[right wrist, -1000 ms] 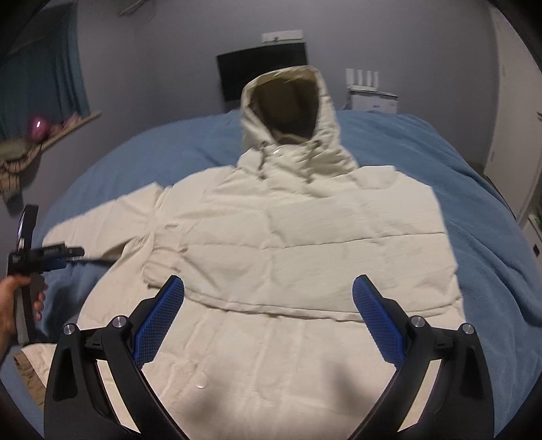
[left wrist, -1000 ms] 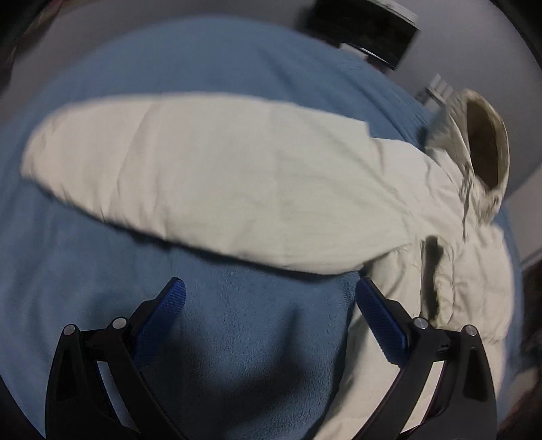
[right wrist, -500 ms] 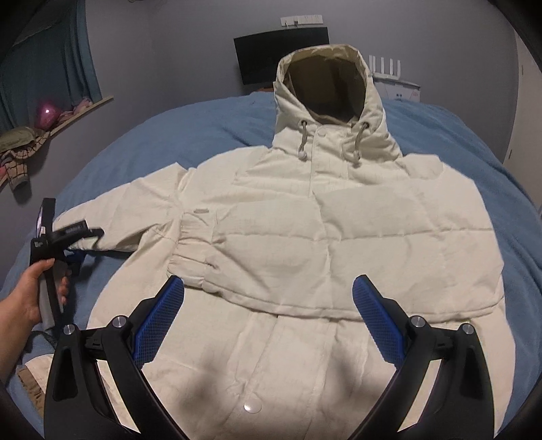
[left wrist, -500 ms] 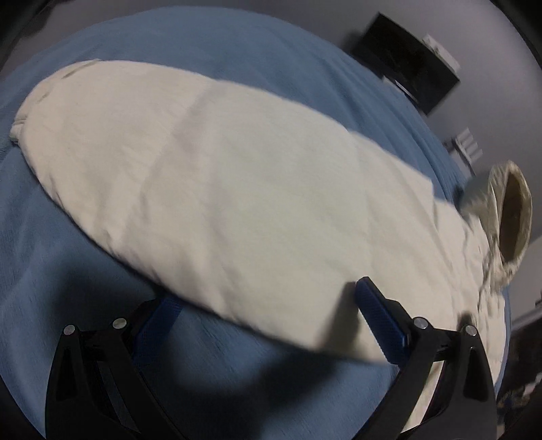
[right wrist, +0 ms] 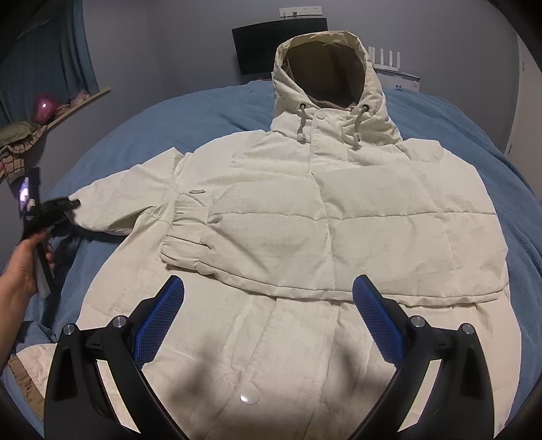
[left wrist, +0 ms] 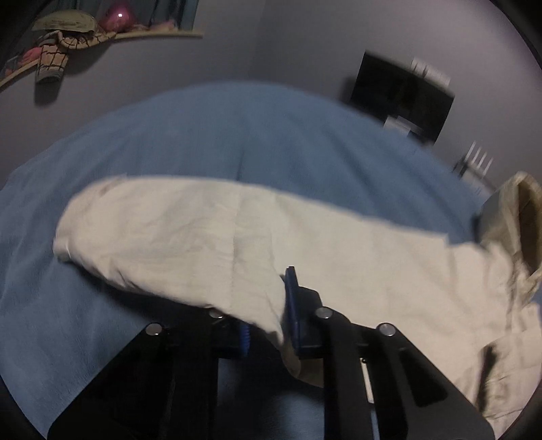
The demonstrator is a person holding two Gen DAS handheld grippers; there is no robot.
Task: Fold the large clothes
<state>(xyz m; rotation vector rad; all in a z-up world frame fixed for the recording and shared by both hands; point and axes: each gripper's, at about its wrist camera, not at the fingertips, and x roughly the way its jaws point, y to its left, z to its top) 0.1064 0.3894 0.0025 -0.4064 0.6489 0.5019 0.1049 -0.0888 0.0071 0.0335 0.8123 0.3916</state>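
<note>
A cream hooded puffer jacket [right wrist: 338, 220] lies face up on a blue blanket [right wrist: 203, 111], its hood [right wrist: 325, 67] standing at the far end. One sleeve is folded across the chest, its cuff [right wrist: 186, 220] at the left. The other sleeve [left wrist: 203, 237] stretches out sideways over the blanket [left wrist: 237, 135]. My left gripper [left wrist: 267, 321] is closing on this sleeve's near edge, with the fabric pinched between its blue pads [left wrist: 291, 304]. In the right wrist view the left gripper [right wrist: 73, 204] is at the sleeve's end, held by a hand [right wrist: 20, 264]. My right gripper [right wrist: 267, 318] hangs open above the jacket's lower front, holding nothing.
A wall shelf [left wrist: 152, 34] with clothes and a pink ball [left wrist: 115, 17] runs along the left. A black screen [right wrist: 257, 44] and a white router [right wrist: 386, 57] stand behind the bed. Bare blanket lies beyond the sleeve and to the jacket's right.
The left gripper moved onto the sleeve's edge, its jaws went from wide open to pinched on the fabric, and its view tilted up. The right gripper dropped slightly, then held still.
</note>
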